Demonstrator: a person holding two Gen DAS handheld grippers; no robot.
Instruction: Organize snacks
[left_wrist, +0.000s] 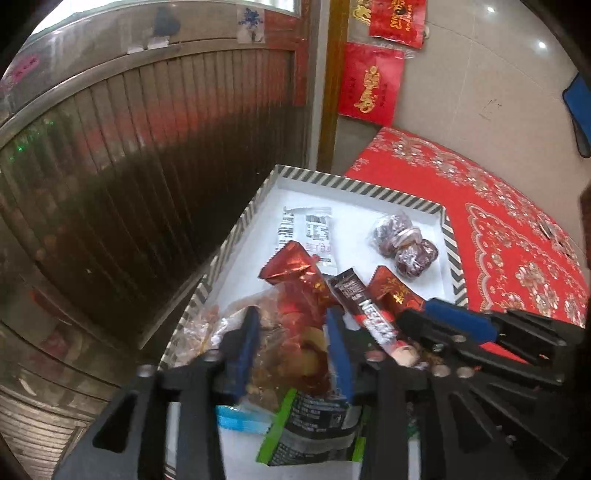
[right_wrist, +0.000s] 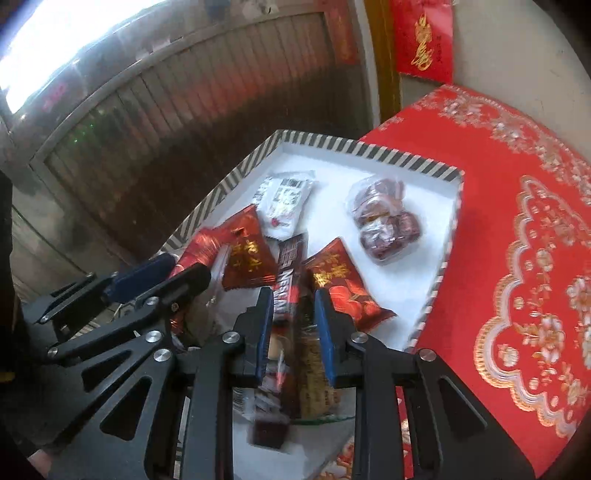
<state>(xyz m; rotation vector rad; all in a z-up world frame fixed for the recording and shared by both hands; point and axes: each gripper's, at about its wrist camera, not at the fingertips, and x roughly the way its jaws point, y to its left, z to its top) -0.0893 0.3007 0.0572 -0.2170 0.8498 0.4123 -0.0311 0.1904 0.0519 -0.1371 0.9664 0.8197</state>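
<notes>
A shallow white tray with a striped rim (left_wrist: 354, 184) (right_wrist: 369, 147) holds the snacks. My left gripper (left_wrist: 291, 314) (right_wrist: 184, 266) stands open over its near end, a clear bag of reddish snacks (left_wrist: 295, 347) lying loose between the blue pads. My right gripper (right_wrist: 293, 295) (left_wrist: 417, 312) is shut on a dark Nescafé stick (right_wrist: 290, 280) (left_wrist: 369, 317) that runs between its fingers. Two red foil packets (right_wrist: 251, 258) (right_wrist: 343, 288), a white packet (right_wrist: 284, 199) and a clear pack of dark dates (right_wrist: 384, 218) lie further in. A green-edged packet (left_wrist: 310, 424) sits under my left gripper.
The tray rests on a red embroidered tablecloth (right_wrist: 517, 221) (left_wrist: 498, 229) that spreads to the right. A ribbed metal shutter (left_wrist: 147, 147) rises close behind the tray on the left. Red paper decorations (left_wrist: 369, 85) hang on the tiled wall beyond.
</notes>
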